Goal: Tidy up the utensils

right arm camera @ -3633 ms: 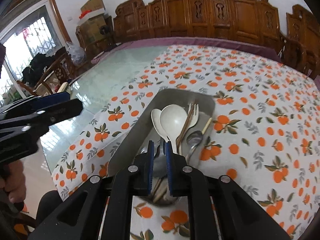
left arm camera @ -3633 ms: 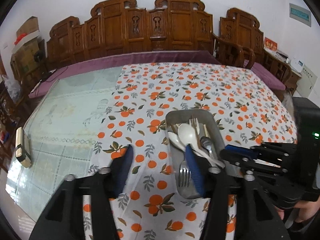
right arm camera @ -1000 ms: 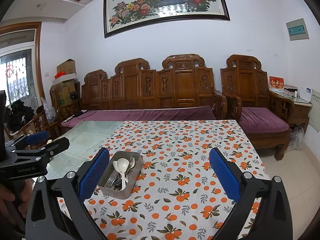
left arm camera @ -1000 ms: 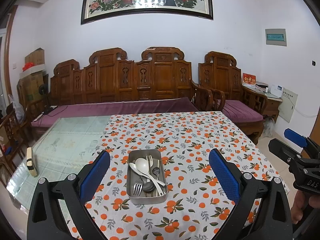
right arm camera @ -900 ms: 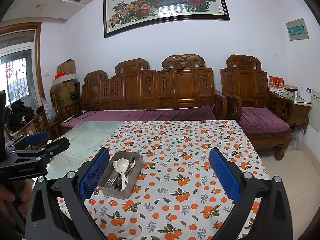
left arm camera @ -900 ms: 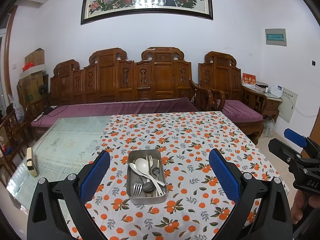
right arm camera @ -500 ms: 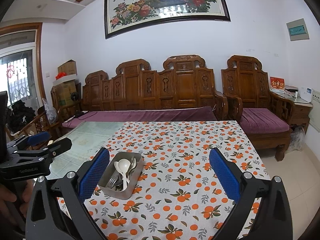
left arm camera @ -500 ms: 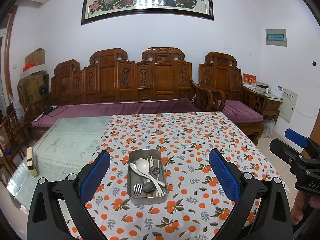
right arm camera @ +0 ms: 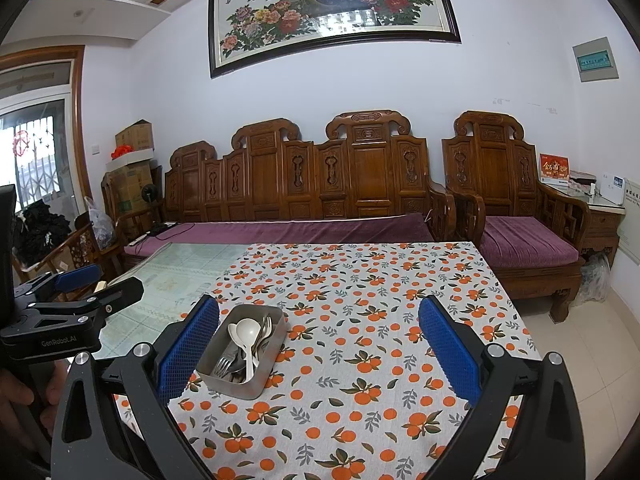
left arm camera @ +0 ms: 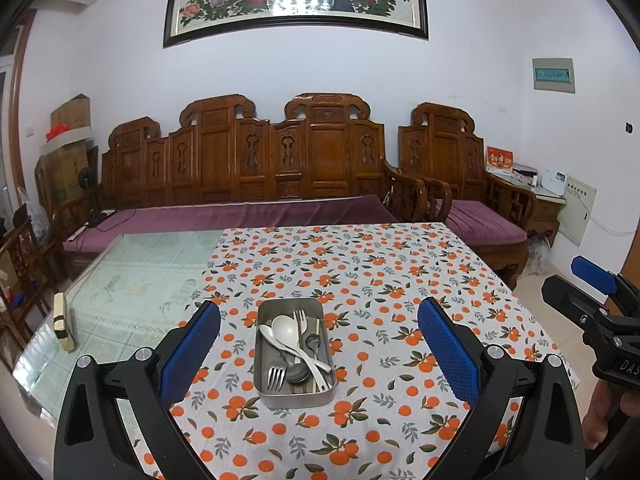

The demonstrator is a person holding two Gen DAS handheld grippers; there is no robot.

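A metal tray [left arm camera: 296,398] sits on the orange-print tablecloth, holding white spoons [left arm camera: 286,326], a fork [left arm camera: 276,376], a metal spoon and chopsticks piled together. My left gripper [left arm camera: 319,307] is held back from the table and well above it, wide open and empty, with the tray seen between its blue pads. In the right wrist view the tray [right arm camera: 232,386] lies low left of centre. My right gripper [right arm camera: 319,304] is also wide open and empty. Each gripper shows at the edge of the other's view: the right [left arm camera: 592,280] and the left [right arm camera: 80,280].
The tablecloth [left arm camera: 360,272] covers the right part of a glass-topped table [left arm camera: 140,272]. A small pale block [left arm camera: 64,322] lies at the table's left edge. A carved wooden bench with purple cushion [left arm camera: 240,212] stands behind, an armchair [right arm camera: 520,240] at right. A hand [left arm camera: 604,416] holds the right gripper.
Since 3.6 s ago both grippers have pulled back and up from the tray, and the right one has opened wide. Over the last second almost nothing moved.
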